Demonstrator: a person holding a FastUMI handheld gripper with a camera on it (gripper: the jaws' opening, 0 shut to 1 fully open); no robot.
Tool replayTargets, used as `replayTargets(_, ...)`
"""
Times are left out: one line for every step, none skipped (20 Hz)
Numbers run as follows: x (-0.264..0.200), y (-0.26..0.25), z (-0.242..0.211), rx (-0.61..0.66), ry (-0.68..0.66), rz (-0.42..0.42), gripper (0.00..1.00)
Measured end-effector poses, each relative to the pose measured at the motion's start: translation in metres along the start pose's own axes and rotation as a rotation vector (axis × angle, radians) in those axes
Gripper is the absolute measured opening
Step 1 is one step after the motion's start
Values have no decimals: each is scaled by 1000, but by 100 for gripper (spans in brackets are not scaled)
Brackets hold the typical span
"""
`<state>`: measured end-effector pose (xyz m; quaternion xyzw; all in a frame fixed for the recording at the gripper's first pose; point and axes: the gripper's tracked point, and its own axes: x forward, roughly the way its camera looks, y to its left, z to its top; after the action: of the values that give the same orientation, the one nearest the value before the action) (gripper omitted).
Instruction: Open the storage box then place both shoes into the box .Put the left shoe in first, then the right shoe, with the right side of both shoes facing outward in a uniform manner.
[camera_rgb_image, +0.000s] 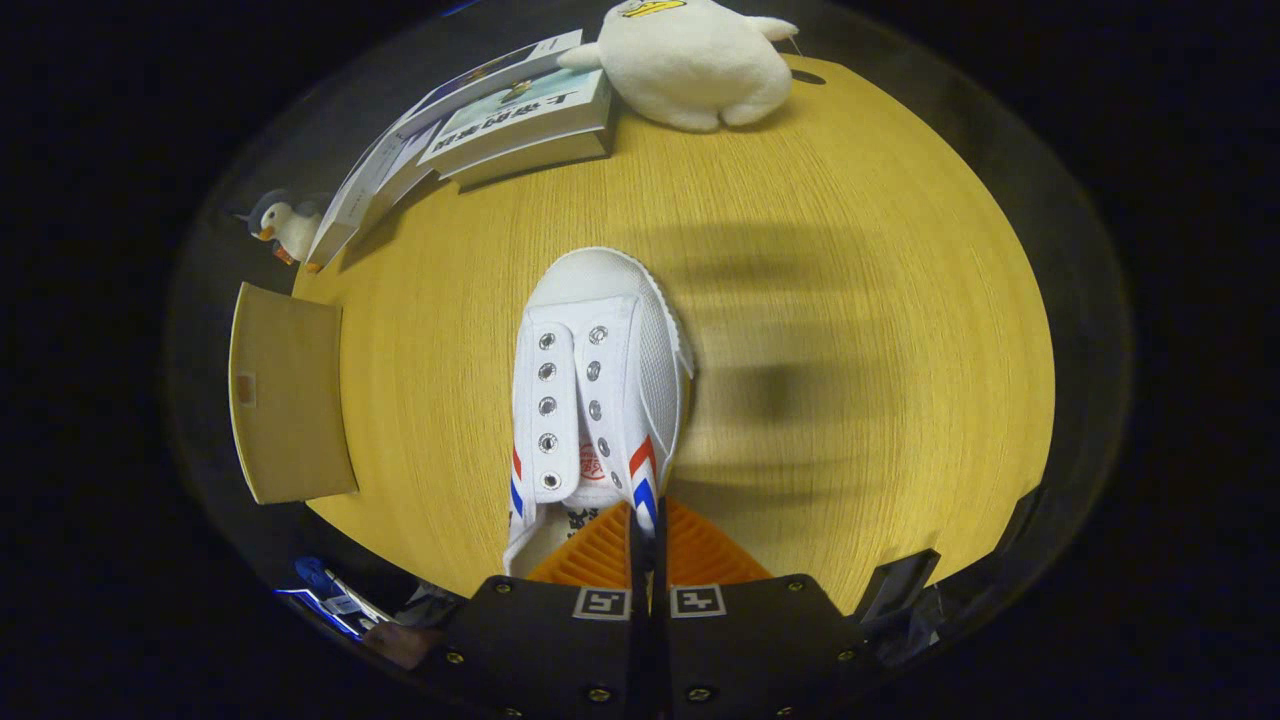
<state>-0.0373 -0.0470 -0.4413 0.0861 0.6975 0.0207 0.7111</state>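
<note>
Gripper (648, 530): fingers closed together, pinching the collar edge of the shoe (596, 380). Shoe extends ahead toward 12 o'clock, toe forward, over the table (850, 250). Books (500, 120) lie at 11 o'clock, plush toy (695, 65) at 12 o'clock, a penguin figure (285, 225) at 10 o'clock.

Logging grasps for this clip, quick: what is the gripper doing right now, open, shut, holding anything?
Gripper: shut on the white shoe, fingers pinching the side wall of its opening, near the heel, above the wooden table.
</note>
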Motion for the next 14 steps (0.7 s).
replayTargets(-8,5,0,-5,-3,7,0)
replayTargets(-17,12,0,-7,-7,18,0)
replayTargets(-26,20,2,-15,-12,32,0)
replayTargets(-35,29,4,-26,-19,45,0)
replayTargets(-43,37,6,-37,-30,57,0)
replayTargets(-50,45,9,-48,-37,68,0)
replayTargets(-58,52,11,-60,-46,75,0)
replayTargets(-66,58,13,-76,-55,71,0)
replayTargets(-74,64,15,-109,-69,57,0)
replayTargets(-82,70,17,-140,-84,45,0)
replayTargets(-88,78,18,-161,-94,46,0)
replayTargets(-95,88,18,-174,-100,61,0)
replayTargets(-100,99,20,-184,-103,79,0)
replayTargets(-105,110,21,-192,-106,97,0)
